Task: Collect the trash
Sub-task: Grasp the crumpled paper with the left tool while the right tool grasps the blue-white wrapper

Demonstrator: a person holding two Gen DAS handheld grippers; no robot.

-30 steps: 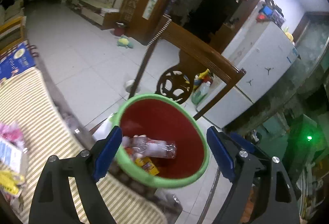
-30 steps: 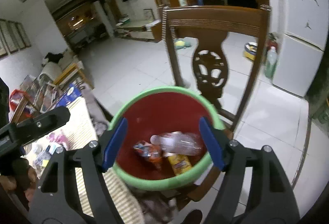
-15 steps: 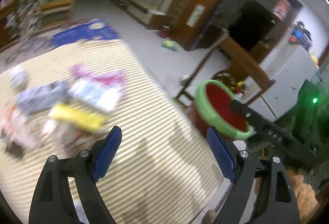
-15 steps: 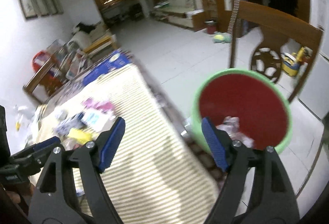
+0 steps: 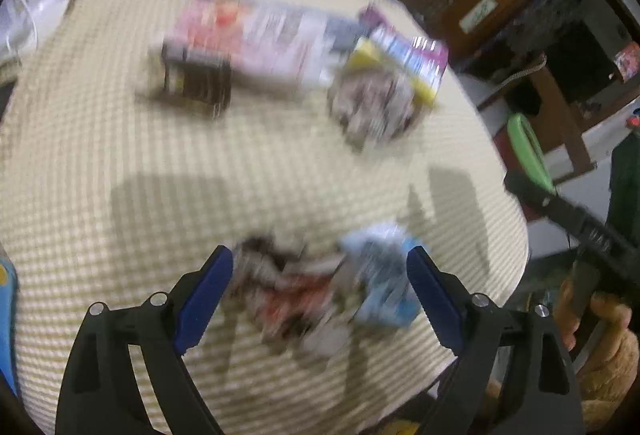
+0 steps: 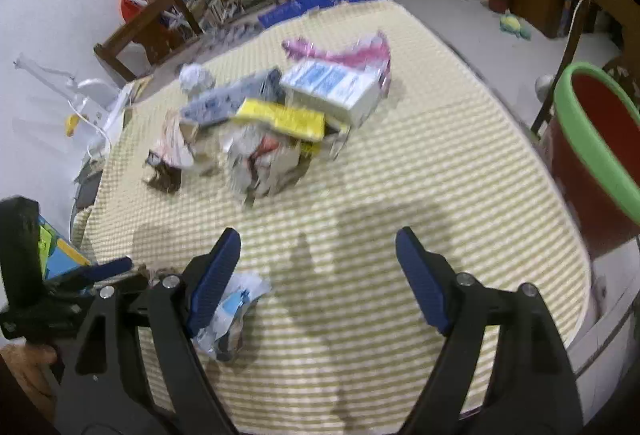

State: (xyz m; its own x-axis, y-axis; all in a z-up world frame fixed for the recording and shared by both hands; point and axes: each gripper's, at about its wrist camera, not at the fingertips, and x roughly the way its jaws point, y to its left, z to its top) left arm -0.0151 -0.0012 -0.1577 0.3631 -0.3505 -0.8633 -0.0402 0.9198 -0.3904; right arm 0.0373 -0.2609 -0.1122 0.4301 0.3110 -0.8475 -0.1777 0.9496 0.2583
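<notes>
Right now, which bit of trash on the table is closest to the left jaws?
The crumpled light-blue wrapper, lying between the left gripper's open jaws; the boxes lie farther up the table.

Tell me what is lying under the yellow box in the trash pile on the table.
In the right wrist view the yellow box rests on crumpled wrappers, which sit on the striped tablecloth. Whatever lies directly beneath the box is covered and blurred.

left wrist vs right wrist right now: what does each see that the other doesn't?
Left wrist only: a crumpled red-and-dark wrapper between the open left tool, and a hand at the right edge.

Right wrist only: the red inside of the green-rimmed bin, an orange basket by the wall, and bare mat between the open right tool.

Both: the yellow striped mat, the trash pile and a light-blue crumpled packet.
</notes>
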